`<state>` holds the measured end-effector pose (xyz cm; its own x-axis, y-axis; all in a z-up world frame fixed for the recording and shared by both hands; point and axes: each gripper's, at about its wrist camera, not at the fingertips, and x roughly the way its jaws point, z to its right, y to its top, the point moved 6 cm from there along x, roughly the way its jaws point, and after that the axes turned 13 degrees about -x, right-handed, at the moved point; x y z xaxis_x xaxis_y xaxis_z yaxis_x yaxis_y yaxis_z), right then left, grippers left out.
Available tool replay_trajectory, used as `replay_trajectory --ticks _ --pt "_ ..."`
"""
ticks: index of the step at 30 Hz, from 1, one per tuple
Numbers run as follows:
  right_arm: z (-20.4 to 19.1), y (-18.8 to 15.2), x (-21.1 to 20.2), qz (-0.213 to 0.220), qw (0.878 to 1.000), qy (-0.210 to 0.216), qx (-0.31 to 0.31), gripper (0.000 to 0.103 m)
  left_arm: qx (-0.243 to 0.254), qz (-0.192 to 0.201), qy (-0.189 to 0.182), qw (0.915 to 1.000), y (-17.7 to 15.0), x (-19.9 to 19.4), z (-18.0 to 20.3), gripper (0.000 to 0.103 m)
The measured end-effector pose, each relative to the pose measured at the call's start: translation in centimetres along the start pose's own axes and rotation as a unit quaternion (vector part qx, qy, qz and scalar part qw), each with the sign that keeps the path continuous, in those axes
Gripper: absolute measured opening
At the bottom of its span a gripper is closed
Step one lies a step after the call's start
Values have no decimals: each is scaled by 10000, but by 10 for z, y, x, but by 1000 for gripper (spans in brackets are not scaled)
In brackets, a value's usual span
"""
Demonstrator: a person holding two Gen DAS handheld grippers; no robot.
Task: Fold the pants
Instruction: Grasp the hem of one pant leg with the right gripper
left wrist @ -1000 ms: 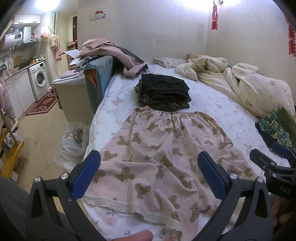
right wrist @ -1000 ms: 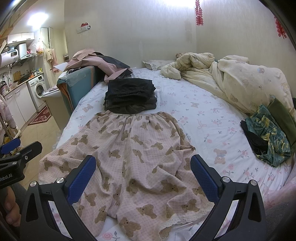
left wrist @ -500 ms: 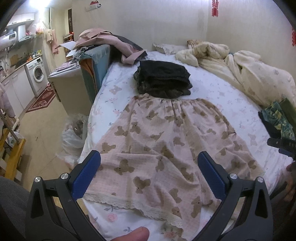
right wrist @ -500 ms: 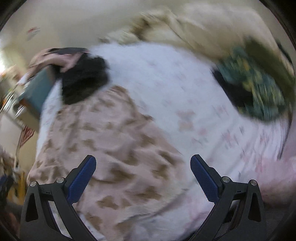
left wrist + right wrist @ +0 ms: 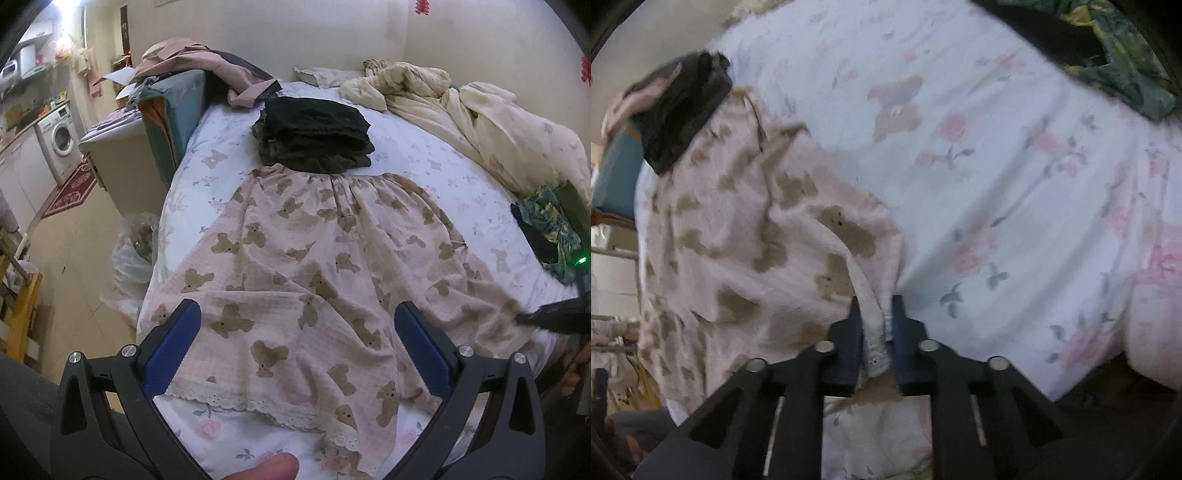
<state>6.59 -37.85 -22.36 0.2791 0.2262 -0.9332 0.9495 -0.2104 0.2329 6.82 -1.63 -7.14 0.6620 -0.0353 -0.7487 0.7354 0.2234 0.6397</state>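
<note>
Pink pants with brown bears [image 5: 314, 266] lie flat on the bed, waistband far, lace hems near. My left gripper [image 5: 295, 343] is open and empty, hovering over the near left leg. My right gripper [image 5: 875, 325] is shut on the lace hem of the right leg of the pants [image 5: 746, 229], bunching the cloth between its blue pads. In the left wrist view the right gripper [image 5: 554, 317] shows blurred at the right edge.
A folded dark clothes stack [image 5: 314, 136] sits just beyond the waistband. A crumpled cream duvet [image 5: 480, 122] fills the far right. Green patterned clothes [image 5: 550, 229] lie at the right. The floral bed sheet [image 5: 1015, 184] shows; the floor and a plastic bag [image 5: 133, 251] are left.
My right gripper swung down to the right leg's hem and shut on it. My left gripper moved slightly forward and lower over the pants, staying open.
</note>
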Motion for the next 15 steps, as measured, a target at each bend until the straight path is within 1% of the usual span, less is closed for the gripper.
replay_trajectory --ticks 1,2,3,4,6,7,8,10,11,12,13,15 --pt "5 2 -14 228 9996 -188 -41 6 -25 -10 -29 10000 0 0 1 103" --pt "9 4 -30 419 9968 -648 -214 6 -49 -23 -40 10000 1 0 0 103" --pt "14 5 -37 466 9933 -1011 -319 6 -75 -43 -53 9999 2 1 0 103" --pt "20 6 -39 472 9919 -1141 -307 6 -67 -55 -60 9999 1 2 0 103" --pt "26 2 -26 160 9982 -571 46 6 39 -113 -3 9999 -2 4 1 103" --pt "27 -2 -17 9 9990 -406 198 6 100 -182 45 9998 -3 6 0 103" --pt "27 -2 -14 2 9990 -388 215 6 116 -270 89 9995 -5 8 -1 103" --pt "21 0 -19 138 9992 -319 216 6 128 -468 112 9988 -6 12 -2 103" --pt "15 5 -24 287 9991 -235 191 6 188 -595 148 9979 -4 16 0 103" --pt "8 8 -30 419 9989 -197 82 6 219 -730 178 9969 -3 20 3 103" --pt "1 10 -33 494 9986 -169 10 6 226 -947 171 9951 2 28 8 103" --pt "-14 13 -41 700 9974 135 -124 6 288 -1196 201 9922 16 45 23 103"
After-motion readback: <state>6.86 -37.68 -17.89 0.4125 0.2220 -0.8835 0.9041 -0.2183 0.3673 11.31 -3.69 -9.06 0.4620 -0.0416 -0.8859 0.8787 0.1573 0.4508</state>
